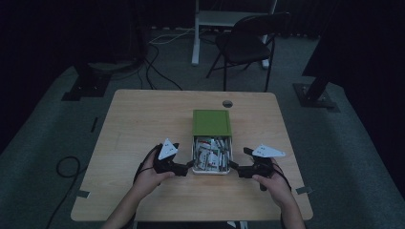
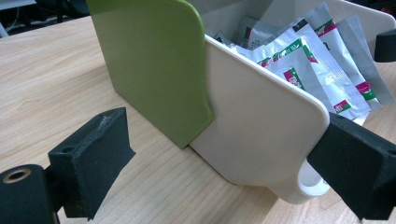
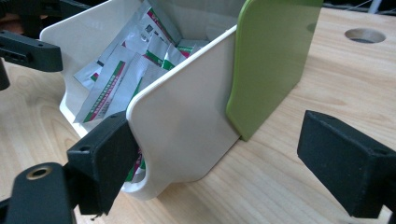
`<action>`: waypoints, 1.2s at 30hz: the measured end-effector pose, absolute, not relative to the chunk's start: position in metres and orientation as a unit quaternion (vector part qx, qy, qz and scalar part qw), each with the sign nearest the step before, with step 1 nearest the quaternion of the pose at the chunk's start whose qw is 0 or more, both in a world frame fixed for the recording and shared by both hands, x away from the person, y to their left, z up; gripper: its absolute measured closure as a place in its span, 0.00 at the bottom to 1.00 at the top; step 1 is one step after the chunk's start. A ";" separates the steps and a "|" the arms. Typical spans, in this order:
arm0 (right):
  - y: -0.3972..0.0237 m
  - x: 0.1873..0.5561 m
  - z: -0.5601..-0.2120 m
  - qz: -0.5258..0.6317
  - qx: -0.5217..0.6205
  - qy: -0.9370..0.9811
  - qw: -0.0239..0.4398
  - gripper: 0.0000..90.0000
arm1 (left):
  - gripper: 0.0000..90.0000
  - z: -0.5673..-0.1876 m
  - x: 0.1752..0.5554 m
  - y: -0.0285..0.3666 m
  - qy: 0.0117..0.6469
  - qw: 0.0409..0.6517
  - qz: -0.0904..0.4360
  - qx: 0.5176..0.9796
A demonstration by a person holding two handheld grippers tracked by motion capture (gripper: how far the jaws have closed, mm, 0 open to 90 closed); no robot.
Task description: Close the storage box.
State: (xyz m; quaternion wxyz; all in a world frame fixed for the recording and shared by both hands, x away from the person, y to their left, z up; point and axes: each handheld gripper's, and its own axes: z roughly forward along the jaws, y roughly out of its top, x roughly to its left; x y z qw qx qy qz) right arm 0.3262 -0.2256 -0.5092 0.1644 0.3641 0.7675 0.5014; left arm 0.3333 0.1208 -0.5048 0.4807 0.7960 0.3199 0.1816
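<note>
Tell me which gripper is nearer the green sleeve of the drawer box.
Neither clearly. The left gripper sits at the white drawer's front left corner, the right gripper at its front right corner, both about equally short of the green sleeve.

Sachet (image 2: pixel 303 70) print — too small

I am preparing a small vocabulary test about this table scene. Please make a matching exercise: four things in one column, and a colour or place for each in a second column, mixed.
1. sleeve
2. drawer
3. packets
4. round hole

a. cream-white
b. inside the drawer
c. green
d. in the tabletop, behind the box

Pairs: 1-c, 2-a, 3-b, 4-d
</note>
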 end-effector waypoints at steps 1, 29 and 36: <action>-0.225 0.326 -0.509 0.500 0.365 0.767 0.169 0.14 | 0.09 -0.505 0.334 0.120 0.319 0.480 0.182 0.797; -0.224 0.338 -0.504 0.495 0.363 0.772 0.165 0.14 | 0.09 -0.502 0.345 0.122 0.323 0.481 0.183 0.794; -0.224 0.341 -0.504 0.501 0.373 0.763 0.166 0.14 | 0.09 -0.501 0.348 0.121 0.325 0.482 0.185 0.793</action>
